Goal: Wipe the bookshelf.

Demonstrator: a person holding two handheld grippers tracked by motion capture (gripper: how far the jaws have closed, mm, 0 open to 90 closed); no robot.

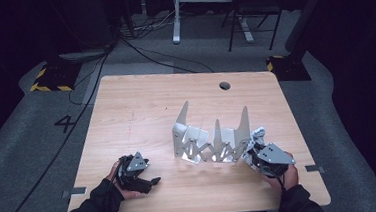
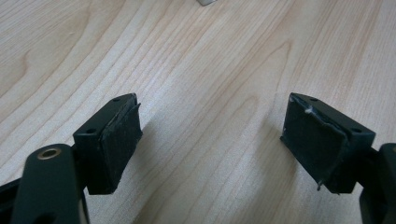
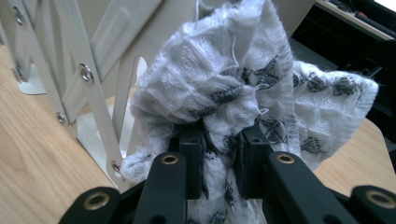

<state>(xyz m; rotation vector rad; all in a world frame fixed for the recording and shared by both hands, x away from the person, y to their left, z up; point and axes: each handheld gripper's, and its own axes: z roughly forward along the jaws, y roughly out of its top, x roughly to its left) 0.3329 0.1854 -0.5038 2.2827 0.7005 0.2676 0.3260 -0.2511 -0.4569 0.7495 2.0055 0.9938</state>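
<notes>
1. A white patterned cloth (image 3: 233, 84) is pinched by the right gripper (image 3: 223, 154), just beside the folding rack (image 1: 213, 139).
2. The left gripper (image 2: 210, 135) is held spread over bare table (image 1: 141, 104), well apart.

Table (image 1: 141, 114) fills the middle of the high view. Folding rack (image 1: 213, 139) stands on it, right of centre, nearer the front edge than the back. Hole (image 1: 224, 86) in the tabletop lies behind the rack, close to the back edge. Left gripper (image 1: 153, 180) sits at the front left, low over bare wood, well apart from the rack. Right gripper (image 1: 252, 154) is at the front right, just beside the rack's right end, with a cloth (image 1: 257, 133) bunched between its jaws. Cloth rises in front of the rack's right end. Chair (image 1: 252, 11) and desk frame (image 1: 204, 4) stand on the floor beyond the table.
</notes>
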